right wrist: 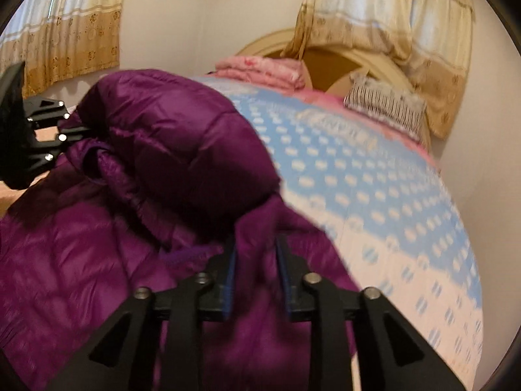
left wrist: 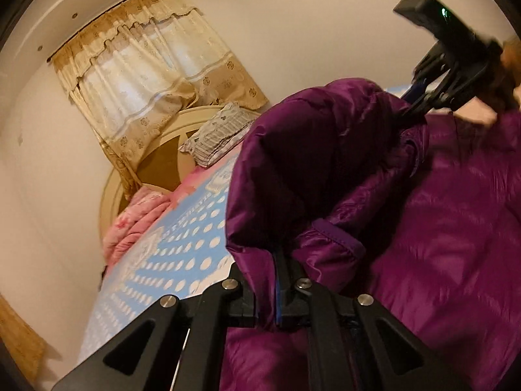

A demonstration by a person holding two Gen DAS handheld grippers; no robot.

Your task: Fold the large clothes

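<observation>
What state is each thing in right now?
Purple puffer jacket: partly lifted off the bed, one section raised and bulging.
Left gripper: shut on jacket fabric.
Right gripper: shut on jacket fabric.
Pink blanket: folded, by the headboard.
Curtains: drawn.

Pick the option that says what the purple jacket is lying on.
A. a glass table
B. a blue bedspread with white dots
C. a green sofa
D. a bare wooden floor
B: the purple jacket is spread over the blue bedspread with white dots, with both the left tongs and the right tongs shut on its fabric.
</observation>
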